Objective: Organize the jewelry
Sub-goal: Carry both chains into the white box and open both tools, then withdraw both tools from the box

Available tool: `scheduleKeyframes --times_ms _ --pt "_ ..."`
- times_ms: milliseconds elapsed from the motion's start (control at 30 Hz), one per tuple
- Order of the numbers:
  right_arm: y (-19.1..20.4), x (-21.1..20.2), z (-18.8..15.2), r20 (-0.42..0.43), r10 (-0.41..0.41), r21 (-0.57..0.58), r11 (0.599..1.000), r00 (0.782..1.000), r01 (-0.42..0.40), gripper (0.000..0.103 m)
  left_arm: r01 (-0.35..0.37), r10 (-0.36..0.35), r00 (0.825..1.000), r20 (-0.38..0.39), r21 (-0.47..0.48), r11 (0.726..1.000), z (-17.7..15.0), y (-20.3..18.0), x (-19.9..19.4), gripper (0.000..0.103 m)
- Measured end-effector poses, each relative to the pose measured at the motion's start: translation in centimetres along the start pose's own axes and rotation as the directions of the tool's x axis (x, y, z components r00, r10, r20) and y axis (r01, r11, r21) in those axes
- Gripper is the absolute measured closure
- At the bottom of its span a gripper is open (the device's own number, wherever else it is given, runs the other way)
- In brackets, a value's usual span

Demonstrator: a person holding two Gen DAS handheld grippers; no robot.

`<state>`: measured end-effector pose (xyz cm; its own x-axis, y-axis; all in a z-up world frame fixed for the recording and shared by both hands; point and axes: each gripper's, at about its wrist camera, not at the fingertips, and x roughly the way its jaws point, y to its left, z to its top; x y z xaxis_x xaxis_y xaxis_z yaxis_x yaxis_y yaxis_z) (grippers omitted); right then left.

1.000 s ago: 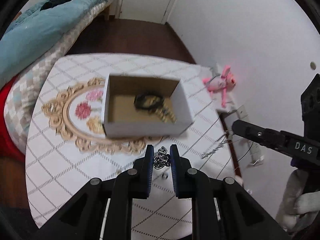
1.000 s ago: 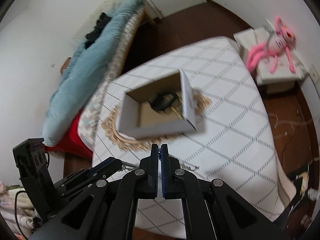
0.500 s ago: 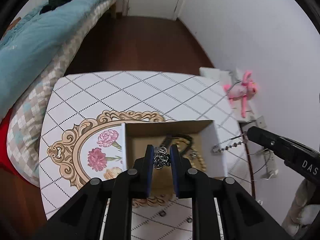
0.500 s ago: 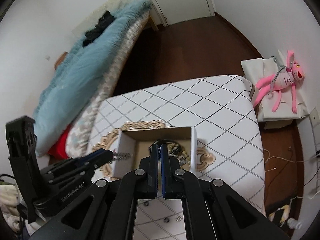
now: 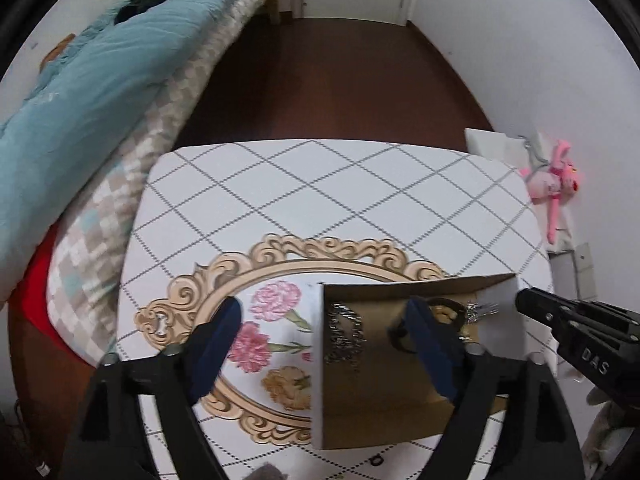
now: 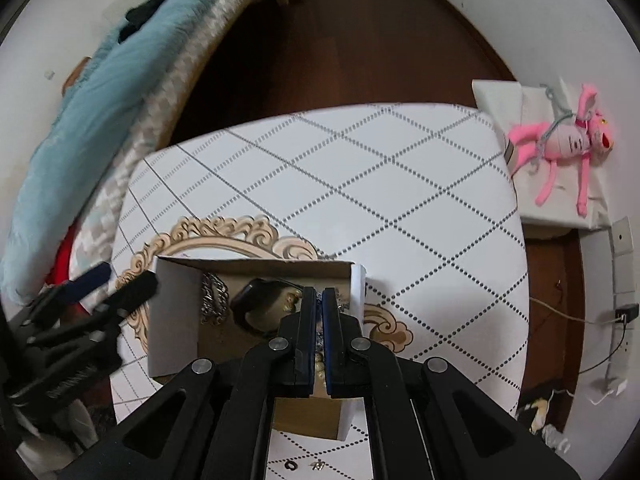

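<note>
Your left tool (image 5: 324,344) is spread wide over the box (image 5: 500,316); the right tool (image 6: 319,304) looks pinched on a silver chain (image 5: 478,312), so lower it well inside before letting go.

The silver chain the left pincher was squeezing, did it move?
Yes. The left gripper opened, and the silver chain dropped into the cardboard box, beside its left wall.

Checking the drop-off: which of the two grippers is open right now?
The left gripper: its fingers are spread wide over the box, while the right gripper is nearly closed on a silver chain.
</note>
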<state>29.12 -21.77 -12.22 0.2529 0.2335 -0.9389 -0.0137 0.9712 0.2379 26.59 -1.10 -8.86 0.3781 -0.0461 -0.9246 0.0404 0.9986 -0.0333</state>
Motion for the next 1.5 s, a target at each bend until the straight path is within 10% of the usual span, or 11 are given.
scheduleKeyframes --times_ms 300,800,1500 --pt "0.5 -0.2 -2.5 0.051 -0.158 -0.064 0.985 0.986 0.161 0.009 -0.101 0.101 0.994 0.049 0.004 0.995 -2.3 0.8 0.1 0.000" --pt "0.2 -0.3 -7.4 0.119 -0.292 -0.059 0.952 0.949 0.300 0.002 -0.089 0.089 0.995 0.039 0.014 0.996 -7.4 -0.2 0.0 0.000" --pt "2.0 -12.3 -14.3 0.372 -0.273 0.009 0.957 0.887 0.291 0.002 -0.072 0.084 0.958 0.275 -0.055 0.996 -12.5 -1.0 -12.9 0.000"
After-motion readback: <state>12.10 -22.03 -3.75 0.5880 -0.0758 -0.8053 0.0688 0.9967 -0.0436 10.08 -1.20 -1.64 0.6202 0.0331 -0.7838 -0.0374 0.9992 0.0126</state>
